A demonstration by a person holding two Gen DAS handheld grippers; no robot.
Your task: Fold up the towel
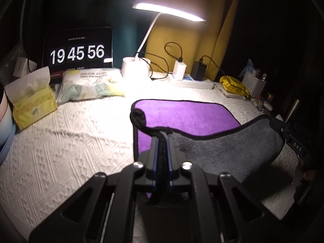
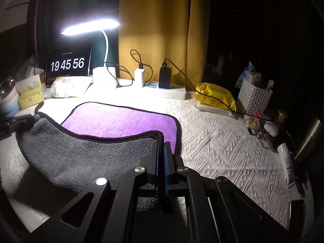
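Observation:
The towel (image 1: pixel 188 117) is purple on one side, grey on the other, with a black hem, and lies on a white textured cloth (image 1: pixel 70 141). Its near edge is lifted and turned over, grey side up (image 1: pixel 226 151). My left gripper (image 1: pixel 162 139) is shut on the near left corner. My right gripper (image 2: pixel 161 143) is shut on the near right corner of the towel (image 2: pixel 121 121). The right gripper also shows at the right edge of the left wrist view (image 1: pixel 283 129), and the left gripper at the left edge of the right wrist view (image 2: pixel 18 121).
At the back stand a lit desk lamp (image 1: pixel 168 12), a clock screen (image 1: pixel 78 50), tissue packs (image 1: pixel 32 103), a power strip with chargers and cables (image 1: pixel 192 81), a yellow packet (image 2: pixel 216 97) and a white basket (image 2: pixel 254 97). Small items lie at the right edge (image 2: pixel 271 129).

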